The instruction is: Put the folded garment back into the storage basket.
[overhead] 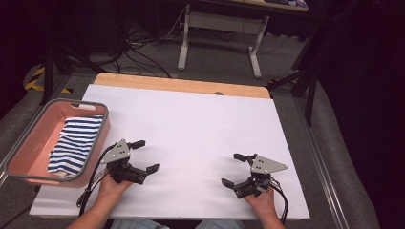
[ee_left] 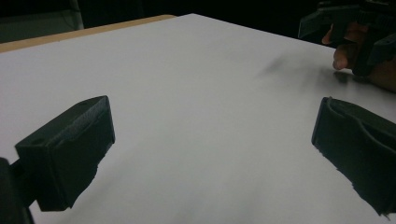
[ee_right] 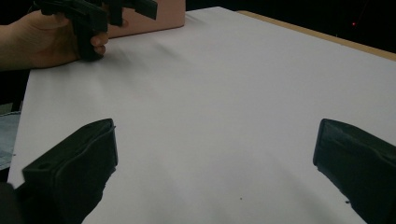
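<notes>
So both hands are parked on the near part of the white table (overhead: 191,119), one toward each near corner, and nothing is between either set of tongs. The left gripper (overhead: 144,155) sits by the near-left corner with its jaws spread wide, aimed across the bare sheet toward the right side. The right gripper (overhead: 234,169) mirrors it by the near-right corner, jaws also wide and holding nothing. In the left gripper view and the right gripper view there's just blank white surface between the black jaws, with the other hand off in the distance. My read is that this is a neutral rest pose: hands apart, the middle of the table kept free as working space, jaws wide and ready to grab fabric.

The thing to work with looks like the striped cloth (overhead: 76,140), which is lying in the pink bin (overhead: 33,143) that hangs off the table's left edge, just beside the left gripper. It's navy and white, horizontal stripes, bunched up loosely rather than folded neat, filling most of the bin floor. Soft and floppy by the look of it. Can't tell if it's a shirt or a towel.
</notes>
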`<move>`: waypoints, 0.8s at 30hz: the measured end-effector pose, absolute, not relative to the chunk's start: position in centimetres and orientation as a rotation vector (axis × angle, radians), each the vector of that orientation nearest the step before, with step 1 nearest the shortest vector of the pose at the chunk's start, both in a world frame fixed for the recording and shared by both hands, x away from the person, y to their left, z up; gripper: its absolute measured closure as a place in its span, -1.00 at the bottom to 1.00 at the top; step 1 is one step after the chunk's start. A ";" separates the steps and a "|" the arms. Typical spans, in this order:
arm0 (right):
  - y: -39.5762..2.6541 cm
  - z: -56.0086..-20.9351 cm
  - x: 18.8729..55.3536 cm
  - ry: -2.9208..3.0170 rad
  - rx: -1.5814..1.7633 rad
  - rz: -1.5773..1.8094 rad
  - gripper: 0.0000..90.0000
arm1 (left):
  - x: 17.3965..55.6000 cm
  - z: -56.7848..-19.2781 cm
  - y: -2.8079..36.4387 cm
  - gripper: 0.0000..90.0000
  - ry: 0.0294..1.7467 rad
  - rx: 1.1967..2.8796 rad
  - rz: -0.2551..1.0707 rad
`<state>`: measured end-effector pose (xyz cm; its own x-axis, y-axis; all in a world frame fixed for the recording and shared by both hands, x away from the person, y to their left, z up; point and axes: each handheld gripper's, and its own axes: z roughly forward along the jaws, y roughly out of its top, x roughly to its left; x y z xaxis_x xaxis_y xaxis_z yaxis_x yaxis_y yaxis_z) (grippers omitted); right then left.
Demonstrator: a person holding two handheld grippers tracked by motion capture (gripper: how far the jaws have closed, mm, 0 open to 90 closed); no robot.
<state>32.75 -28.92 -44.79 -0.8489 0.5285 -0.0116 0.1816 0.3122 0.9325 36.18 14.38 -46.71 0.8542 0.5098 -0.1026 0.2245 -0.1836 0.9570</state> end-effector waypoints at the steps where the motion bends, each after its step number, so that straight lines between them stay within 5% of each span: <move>1: -28.9 -44.8 32.8 2.269 0.642 1.555 -1.00 | 36.2 -46.8 14.4 -1.00 0.571 1.768 0.269; 24: -29.2 -44.9 33.0 2.259 0.669 1.566 -1.00 | 36.5 -47.0 14.8 -1.00 0.613 1.735 0.229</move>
<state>33.02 -29.17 -44.94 -0.8426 0.5385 0.0099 0.1983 0.2931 0.9353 36.55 14.83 -47.03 0.8408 0.5141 -0.1696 0.2773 -0.1399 0.9505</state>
